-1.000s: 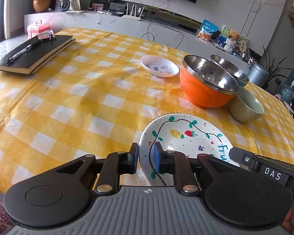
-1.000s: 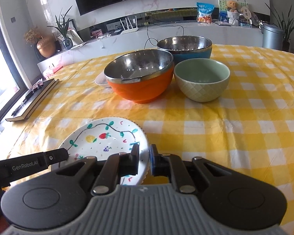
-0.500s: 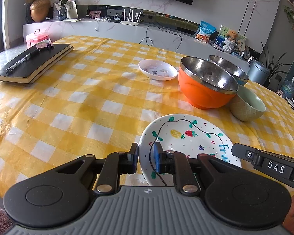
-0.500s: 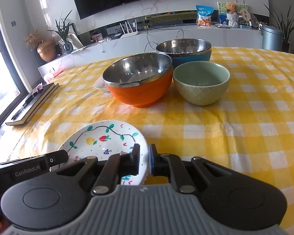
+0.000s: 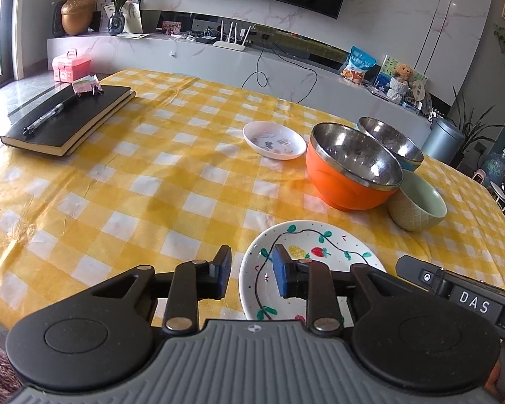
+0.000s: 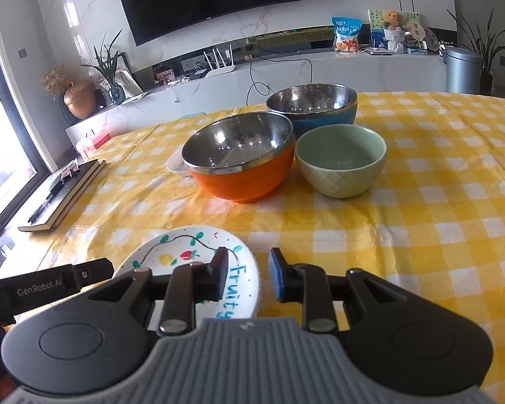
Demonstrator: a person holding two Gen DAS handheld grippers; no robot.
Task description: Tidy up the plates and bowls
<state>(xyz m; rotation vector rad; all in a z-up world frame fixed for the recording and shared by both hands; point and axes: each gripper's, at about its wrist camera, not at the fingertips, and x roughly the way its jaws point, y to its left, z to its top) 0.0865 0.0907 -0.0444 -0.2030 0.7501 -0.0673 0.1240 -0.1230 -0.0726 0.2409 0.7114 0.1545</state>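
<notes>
Ceramic fruit-painted plate lies flat under both grippers, its rim between the opening, non-gripping jaws of left gripper and right gripper; clear both pad pairs fully off the rim before withdrawing.

Open cloth left of orange bowl; bowls seemingly crowd right.

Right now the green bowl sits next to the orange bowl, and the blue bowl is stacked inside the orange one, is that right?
Not quite. The blue bowl is not inside the orange bowl; it stands on the tablecloth behind it, and the orange bowl is empty. The green bowl does sit next to the orange one. The right wrist view shows this.
</notes>
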